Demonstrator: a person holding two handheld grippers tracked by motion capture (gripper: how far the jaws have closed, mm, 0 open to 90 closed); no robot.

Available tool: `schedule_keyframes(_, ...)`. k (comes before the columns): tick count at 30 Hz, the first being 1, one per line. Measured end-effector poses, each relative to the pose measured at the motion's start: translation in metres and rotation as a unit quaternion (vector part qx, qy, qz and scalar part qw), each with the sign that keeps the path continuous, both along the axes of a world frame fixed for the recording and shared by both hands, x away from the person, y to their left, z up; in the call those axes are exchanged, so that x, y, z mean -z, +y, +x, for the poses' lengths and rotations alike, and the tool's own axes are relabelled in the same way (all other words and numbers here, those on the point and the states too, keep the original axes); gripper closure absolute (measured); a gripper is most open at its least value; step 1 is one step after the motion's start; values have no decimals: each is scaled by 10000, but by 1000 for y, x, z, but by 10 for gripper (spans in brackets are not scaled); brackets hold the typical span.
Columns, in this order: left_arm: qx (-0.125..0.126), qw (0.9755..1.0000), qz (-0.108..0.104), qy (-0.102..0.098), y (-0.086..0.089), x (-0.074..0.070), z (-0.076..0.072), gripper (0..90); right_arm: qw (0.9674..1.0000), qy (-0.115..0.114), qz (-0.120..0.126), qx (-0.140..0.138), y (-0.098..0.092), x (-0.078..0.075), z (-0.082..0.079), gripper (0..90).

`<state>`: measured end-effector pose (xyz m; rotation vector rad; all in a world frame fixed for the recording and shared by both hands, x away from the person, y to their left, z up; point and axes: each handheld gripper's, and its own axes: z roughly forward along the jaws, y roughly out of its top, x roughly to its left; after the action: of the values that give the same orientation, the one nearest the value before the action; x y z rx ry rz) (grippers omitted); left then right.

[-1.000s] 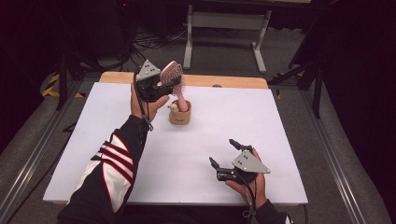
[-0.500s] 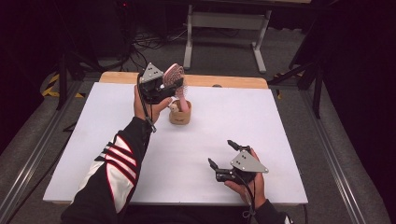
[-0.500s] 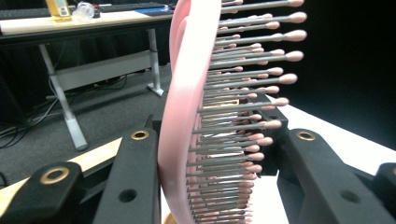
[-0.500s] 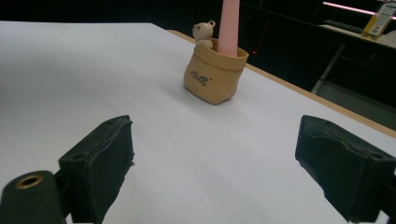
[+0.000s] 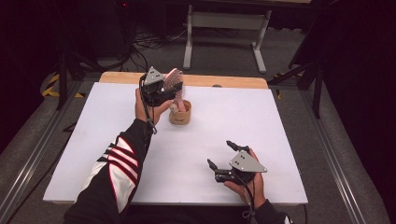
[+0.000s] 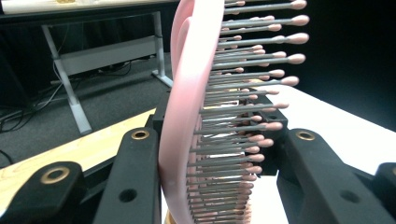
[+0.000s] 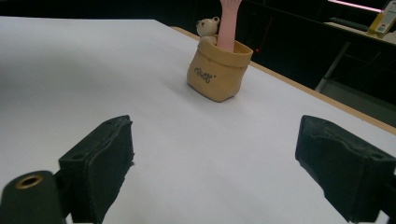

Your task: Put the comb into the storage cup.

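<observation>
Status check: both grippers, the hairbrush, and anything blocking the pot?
Left gripper shut on pink hairbrush, handle down inside tan pot. Right gripper open, low over white table, nothing between the jaws. Small bear figure shares the pot; nothing else nearby.

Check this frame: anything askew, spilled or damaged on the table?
Nothing stands out. The tan holder stands upright on the white table, the pink hairbrush has its handle inside it with the left gripper clamping its head, and the right gripper rests open.
</observation>
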<state>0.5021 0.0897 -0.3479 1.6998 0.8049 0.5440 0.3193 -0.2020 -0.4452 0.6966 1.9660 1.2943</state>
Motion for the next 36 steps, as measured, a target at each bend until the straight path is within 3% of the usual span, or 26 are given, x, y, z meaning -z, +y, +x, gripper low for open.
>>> schedule_keyframes(9,22,9998,-79,182,-1,14,3,628,10000,27,-20,-18,1,1,0,120)
schedule_keyframes(12,21,9997,-169,196,0,16,2,627,10000,46,-12,-25,1,1,1,120)
schedule_keyframes(17,36,9997,-146,184,-1,16,2,624,10000,56,-30,-45,1,1,1,120)
schedule_keyframes(36,-600,9979,222,87,12,18,12,552,9998,155,-81,-75,2,4,2,118)
